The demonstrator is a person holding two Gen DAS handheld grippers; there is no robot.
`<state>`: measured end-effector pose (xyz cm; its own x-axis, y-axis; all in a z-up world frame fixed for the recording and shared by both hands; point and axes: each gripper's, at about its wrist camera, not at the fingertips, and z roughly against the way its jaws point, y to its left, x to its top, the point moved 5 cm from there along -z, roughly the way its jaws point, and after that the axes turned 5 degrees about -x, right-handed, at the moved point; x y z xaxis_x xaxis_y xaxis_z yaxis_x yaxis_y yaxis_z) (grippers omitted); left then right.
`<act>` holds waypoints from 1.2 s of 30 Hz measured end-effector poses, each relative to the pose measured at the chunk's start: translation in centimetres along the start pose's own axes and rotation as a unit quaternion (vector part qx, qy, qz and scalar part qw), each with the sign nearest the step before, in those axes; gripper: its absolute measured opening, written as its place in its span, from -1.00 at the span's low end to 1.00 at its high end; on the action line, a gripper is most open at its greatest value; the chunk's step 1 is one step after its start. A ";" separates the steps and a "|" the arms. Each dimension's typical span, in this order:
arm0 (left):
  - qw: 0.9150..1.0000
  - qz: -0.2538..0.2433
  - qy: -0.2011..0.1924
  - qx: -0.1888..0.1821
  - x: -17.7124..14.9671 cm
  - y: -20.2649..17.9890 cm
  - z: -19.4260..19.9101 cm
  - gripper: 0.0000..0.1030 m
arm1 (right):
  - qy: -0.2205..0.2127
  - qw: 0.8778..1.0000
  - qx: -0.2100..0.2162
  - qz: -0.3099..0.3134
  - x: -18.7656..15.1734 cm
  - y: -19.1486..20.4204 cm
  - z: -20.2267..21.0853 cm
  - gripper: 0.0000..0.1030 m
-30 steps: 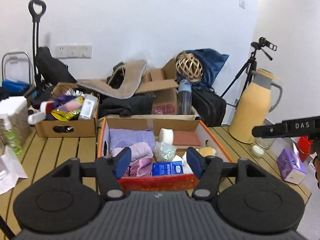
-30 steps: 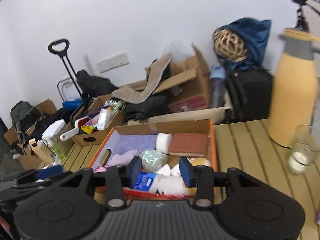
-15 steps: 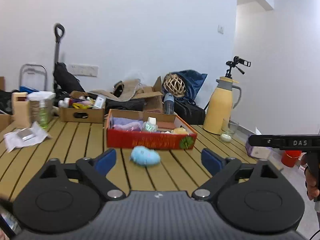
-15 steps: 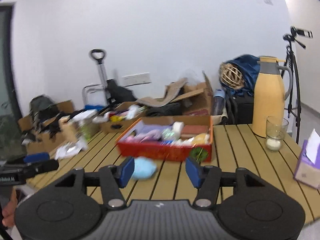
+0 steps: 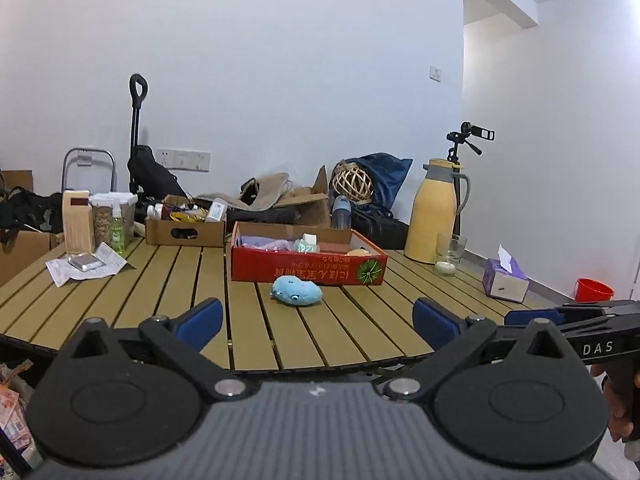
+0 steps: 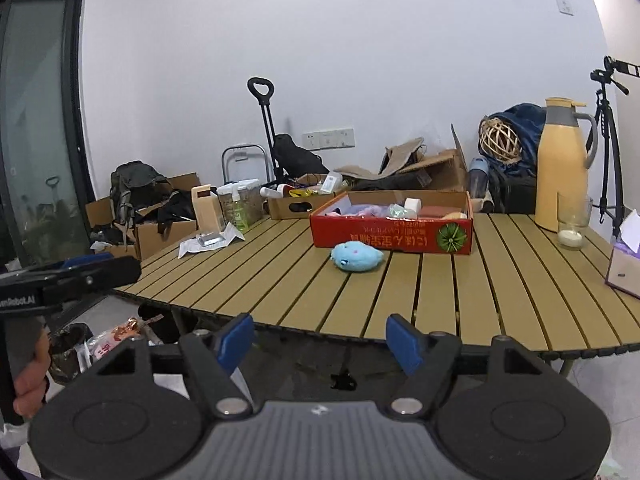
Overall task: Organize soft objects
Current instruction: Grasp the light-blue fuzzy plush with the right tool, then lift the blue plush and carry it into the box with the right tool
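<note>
A light blue plush toy (image 5: pixel 296 291) lies on the slatted wooden table (image 5: pixel 160 292) just in front of a red cardboard box (image 5: pixel 308 270) that holds purple cloths and other soft items. The toy (image 6: pixel 356 256) and the box (image 6: pixel 392 234) also show in the right wrist view. My left gripper (image 5: pixel 318 322) is open and empty, held back over the table's near edge. My right gripper (image 6: pixel 320 340) is open and empty, off the table's front edge.
A yellow thermos jug (image 5: pixel 434 216), a glass with a candle (image 5: pixel 448 254) and a purple tissue box (image 5: pixel 505 280) stand at the right. A brown cardboard box of bottles (image 5: pixel 186 230), a carton, a spray bottle and papers (image 5: pixel 86 266) sit at the left. Clutter lies behind the table.
Both grippers have pulled far back from over the red box to the table's front edge and opened wider. The blue plush toy now lies on the table in front of the box.
</note>
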<state>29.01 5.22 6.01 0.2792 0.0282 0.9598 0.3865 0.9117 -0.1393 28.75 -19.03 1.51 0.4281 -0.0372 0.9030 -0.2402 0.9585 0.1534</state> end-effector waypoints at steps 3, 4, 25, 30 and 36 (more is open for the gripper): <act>1.000 0.008 0.016 0.000 -0.5 0.8 -2.2 1.00 | 0.002 1.000 -0.009 -0.009 -0.1 -0.5 -1.4 0.41; 1.000 0.008 0.021 -0.002 -0.7 1.1 -3.1 1.00 | 0.005 1.000 -0.012 -0.014 -0.1 -0.8 -2.2 0.41; 0.961 0.207 0.174 -0.051 -1.0 13.5 -38.1 -0.07 | 0.134 0.970 0.043 -0.198 5.3 -8.4 -34.1 -0.13; 0.953 0.242 0.166 -0.077 -1.9 13.4 -37.8 -0.30 | 0.149 0.962 0.072 -0.218 5.0 -9.8 -38.1 -0.39; 0.959 0.221 0.159 -0.078 -1.8 12.8 -37.7 -0.31 | 0.155 0.952 0.090 -0.248 4.4 -10.2 -38.5 -0.36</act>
<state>66.61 1.39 -6.71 0.6901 0.2498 0.6792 0.2887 0.7656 -0.5749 66.65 -18.11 -11.50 0.7581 -0.3606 0.5434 -0.0746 0.7798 0.6215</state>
